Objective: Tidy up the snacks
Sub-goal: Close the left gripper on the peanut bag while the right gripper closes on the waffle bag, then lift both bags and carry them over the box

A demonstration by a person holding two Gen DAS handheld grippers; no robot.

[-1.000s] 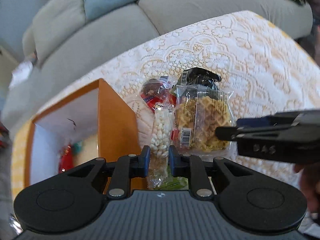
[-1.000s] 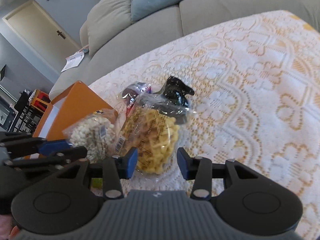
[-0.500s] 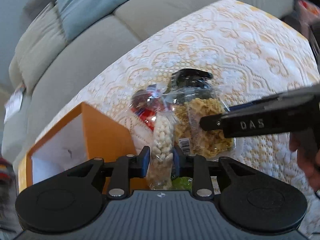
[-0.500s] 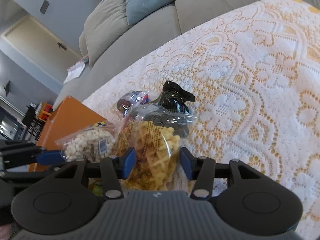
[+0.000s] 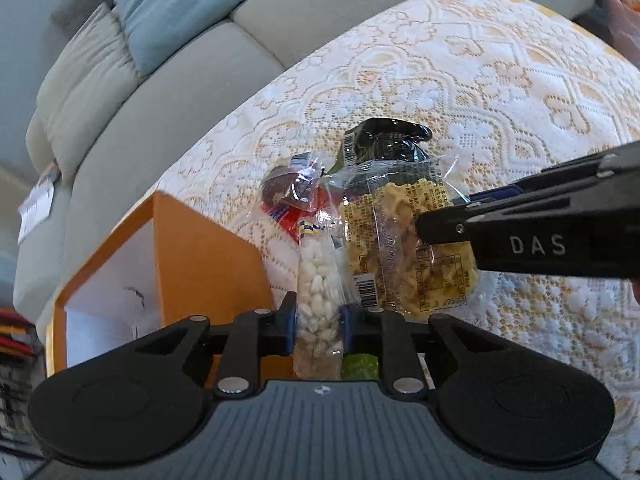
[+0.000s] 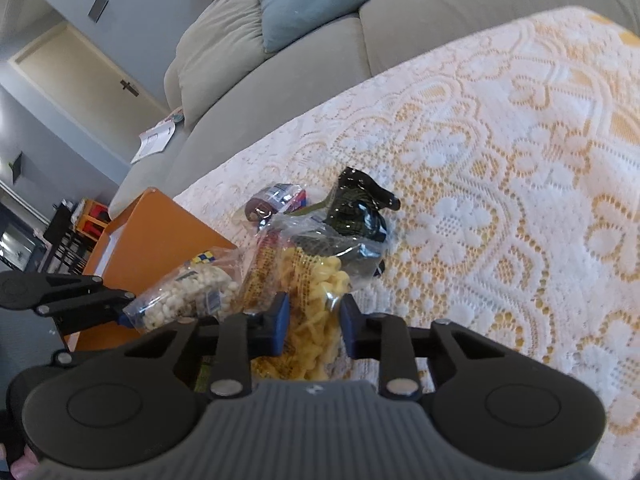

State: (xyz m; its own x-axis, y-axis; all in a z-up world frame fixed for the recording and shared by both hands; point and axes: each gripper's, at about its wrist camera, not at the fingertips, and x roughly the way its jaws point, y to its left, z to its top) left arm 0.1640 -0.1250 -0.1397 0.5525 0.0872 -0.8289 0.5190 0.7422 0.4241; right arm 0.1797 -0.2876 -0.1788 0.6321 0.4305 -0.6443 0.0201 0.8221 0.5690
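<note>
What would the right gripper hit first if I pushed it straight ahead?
Probably the crumpled black plastic packet lying just beyond the clear bag of yellow pasta-shaped snacks that the right gripper already pinches; after that, only the white lace tablecloth. Depth is uncertain.

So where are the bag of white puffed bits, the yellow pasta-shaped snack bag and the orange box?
bag of white puffed bits (image 5: 318, 300): left wrist view, on its filled lower half.
yellow pasta-shaped snack bag (image 6: 308, 300): right wrist view, on its yellow middle.
orange box (image 5: 208, 264): left wrist view, on its outer side wall.
</note>
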